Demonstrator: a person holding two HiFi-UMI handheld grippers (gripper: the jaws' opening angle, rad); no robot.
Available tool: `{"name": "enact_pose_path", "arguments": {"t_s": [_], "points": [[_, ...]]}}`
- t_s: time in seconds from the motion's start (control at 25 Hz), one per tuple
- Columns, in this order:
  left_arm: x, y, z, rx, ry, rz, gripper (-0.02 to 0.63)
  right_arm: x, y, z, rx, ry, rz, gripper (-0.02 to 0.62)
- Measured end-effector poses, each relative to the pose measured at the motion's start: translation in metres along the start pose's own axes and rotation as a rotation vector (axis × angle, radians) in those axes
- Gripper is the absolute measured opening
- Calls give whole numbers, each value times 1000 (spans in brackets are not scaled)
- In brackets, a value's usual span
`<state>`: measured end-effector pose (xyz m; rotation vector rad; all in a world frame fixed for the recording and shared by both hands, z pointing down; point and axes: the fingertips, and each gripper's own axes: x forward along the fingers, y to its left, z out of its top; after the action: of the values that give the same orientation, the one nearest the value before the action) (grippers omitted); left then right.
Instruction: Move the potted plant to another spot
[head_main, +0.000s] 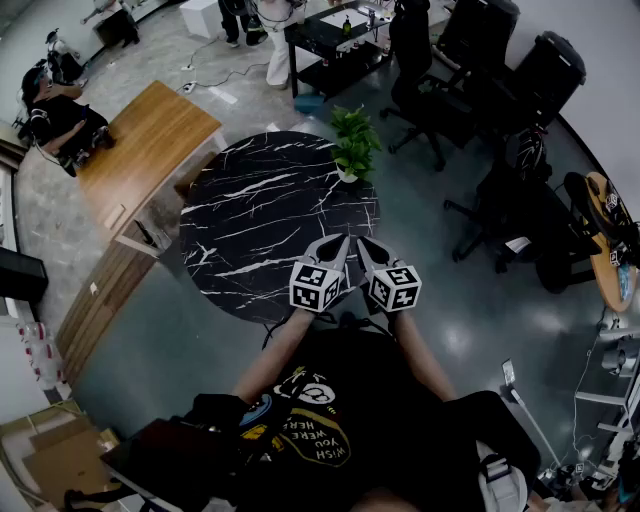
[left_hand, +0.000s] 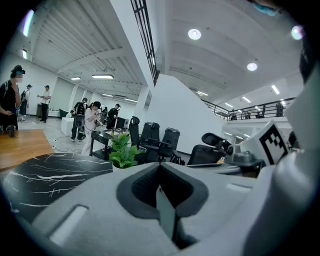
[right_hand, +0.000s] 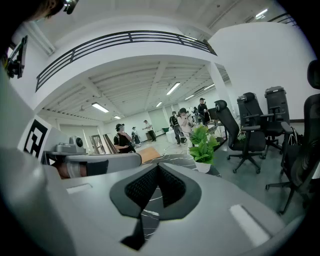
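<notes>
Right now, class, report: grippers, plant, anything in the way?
Left gripper shut, empty. Right gripper shut, empty. Plant upright on table, far edge, untouched. Nothing in between.

pot of the potted plant (left_hand: 122, 150) mostly behind the left gripper (left_hand: 160, 167)

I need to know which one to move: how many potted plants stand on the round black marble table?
1: the green leafy plant in a white pot stands at the far right edge of the round black marble table. The whole tabletop shows, so none is hidden.
</notes>
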<state>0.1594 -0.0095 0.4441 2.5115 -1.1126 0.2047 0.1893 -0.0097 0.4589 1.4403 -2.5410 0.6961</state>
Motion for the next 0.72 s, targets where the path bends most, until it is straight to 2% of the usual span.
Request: {"name": "enact_pose_path", "arguments": {"t_s": [0.52, 0.72], "points": [[-9, 10, -5, -13, 7, -1, 5, 6, 8, -6, 1, 12, -8, 2], [-17, 16, -15, -35, 29, -14, 5, 7, 12, -15, 55, 2, -11, 3]]}}
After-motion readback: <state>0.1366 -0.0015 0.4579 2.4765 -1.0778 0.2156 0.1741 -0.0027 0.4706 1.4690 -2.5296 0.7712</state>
